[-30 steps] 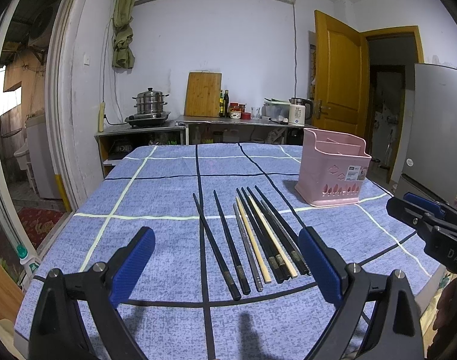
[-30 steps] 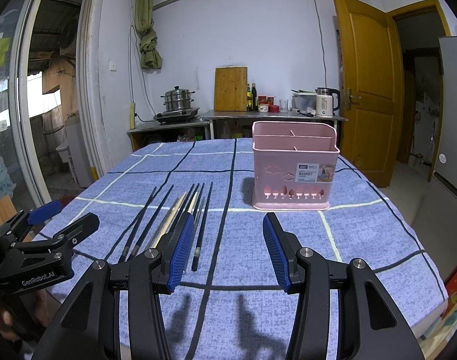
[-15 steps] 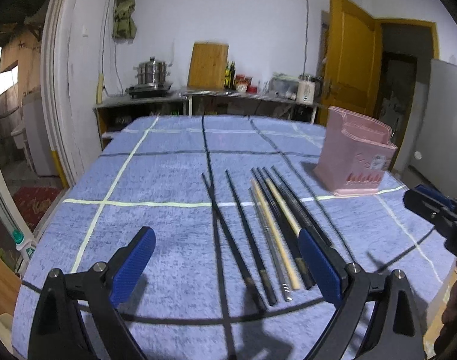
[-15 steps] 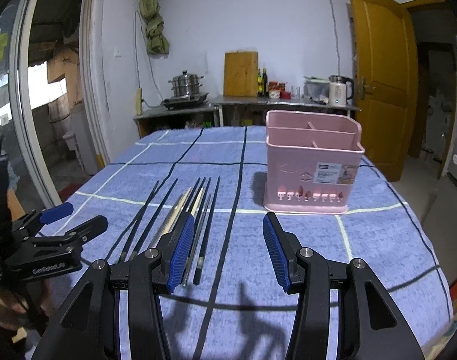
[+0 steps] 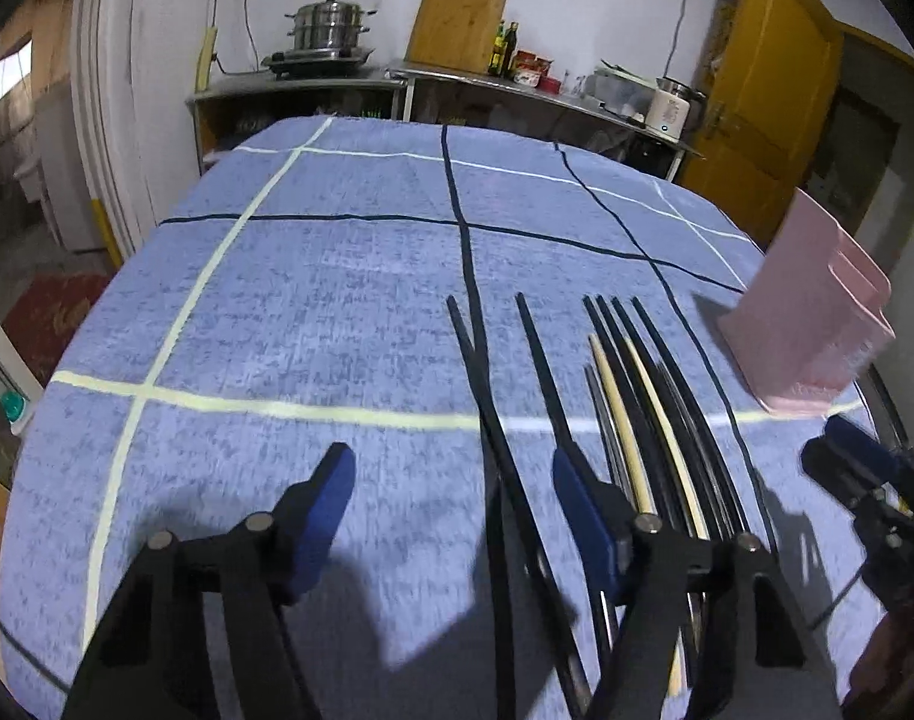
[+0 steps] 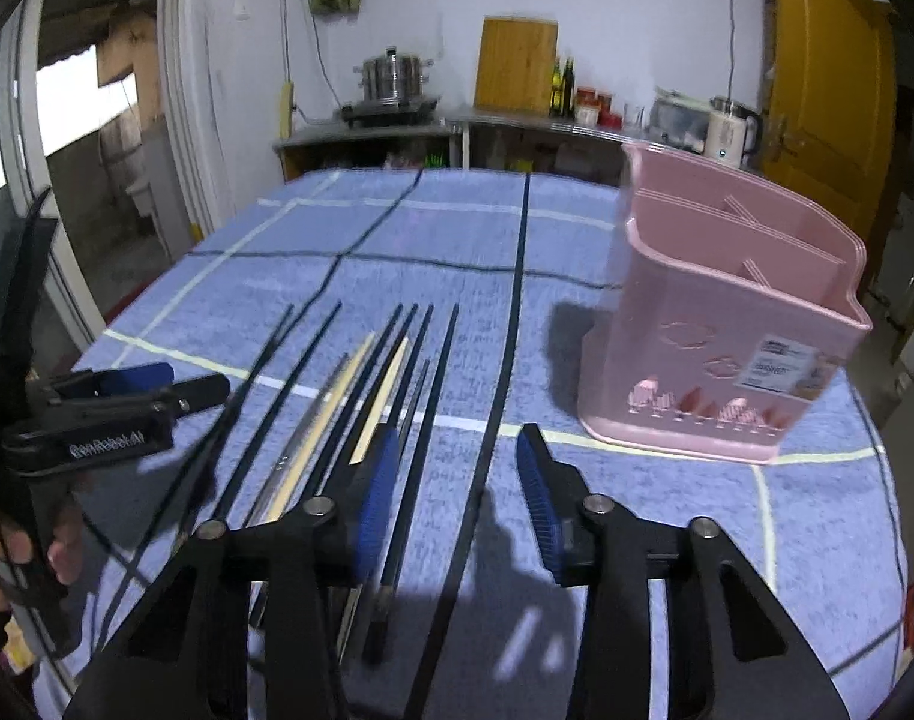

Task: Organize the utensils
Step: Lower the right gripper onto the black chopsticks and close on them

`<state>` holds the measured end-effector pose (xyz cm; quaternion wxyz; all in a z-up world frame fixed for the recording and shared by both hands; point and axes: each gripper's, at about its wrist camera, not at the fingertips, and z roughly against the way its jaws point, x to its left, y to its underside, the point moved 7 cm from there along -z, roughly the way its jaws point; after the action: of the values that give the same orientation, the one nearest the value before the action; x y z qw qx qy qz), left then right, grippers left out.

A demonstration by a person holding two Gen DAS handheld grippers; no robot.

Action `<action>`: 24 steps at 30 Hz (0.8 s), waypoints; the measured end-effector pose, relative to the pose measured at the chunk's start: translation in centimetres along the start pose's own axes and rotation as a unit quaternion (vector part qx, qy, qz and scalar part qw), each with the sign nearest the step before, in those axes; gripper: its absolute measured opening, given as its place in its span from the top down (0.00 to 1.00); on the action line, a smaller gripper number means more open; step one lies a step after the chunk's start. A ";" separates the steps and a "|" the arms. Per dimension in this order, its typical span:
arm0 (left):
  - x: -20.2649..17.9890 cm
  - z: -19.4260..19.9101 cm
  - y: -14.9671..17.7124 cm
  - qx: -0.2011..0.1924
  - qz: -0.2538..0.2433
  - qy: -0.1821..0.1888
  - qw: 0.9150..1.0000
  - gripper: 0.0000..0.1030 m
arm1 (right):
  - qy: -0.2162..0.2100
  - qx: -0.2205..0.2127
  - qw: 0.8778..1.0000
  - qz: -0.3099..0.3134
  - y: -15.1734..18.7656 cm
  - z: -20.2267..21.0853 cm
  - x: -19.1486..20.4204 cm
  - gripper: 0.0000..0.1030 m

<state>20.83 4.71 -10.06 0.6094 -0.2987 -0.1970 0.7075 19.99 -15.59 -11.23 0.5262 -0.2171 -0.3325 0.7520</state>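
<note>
Left gripper (image 5: 450,516) is wide open and empty, low over the black chopsticks (image 5: 487,396) at mid-frame. Right gripper (image 6: 453,498) is open too, holding nothing. The pink utensil basket (image 6: 721,360) waits at right. I reckon we're at the reach stage; next is pinching one pair.

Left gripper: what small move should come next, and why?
Probably lower the left gripper a little and shut it on the leftmost black chopstick. Its jaws are open and empty, and that chopstick runs between them. All chopsticks lie flat on the blue tablecloth, and the pink utensil holder shows none inside.
</note>
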 end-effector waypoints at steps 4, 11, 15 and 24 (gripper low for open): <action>-0.3 -1.0 -0.5 0.013 0.000 0.010 1.000 0.44 | -0.012 0.020 1.000 -0.006 -0.6 -2.1 0.0 0.75; -0.3 -2.3 -0.6 0.024 0.000 0.013 1.000 0.55 | -0.028 0.042 0.999 -0.010 -1.3 -4.8 0.3 0.84; -0.5 -2.4 -0.8 0.027 -0.003 0.020 0.999 0.58 | -0.032 0.058 0.998 -0.015 -1.2 -6.1 0.2 0.89; -1.2 -2.9 -1.4 0.036 -0.026 0.010 0.999 0.59 | -0.040 0.076 0.996 -0.016 -1.7 -8.0 0.6 0.90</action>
<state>23.88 3.59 -11.13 0.6401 -0.2779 -0.1729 0.6951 26.30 -12.48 -15.47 0.5393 -0.1411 -0.2981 0.7749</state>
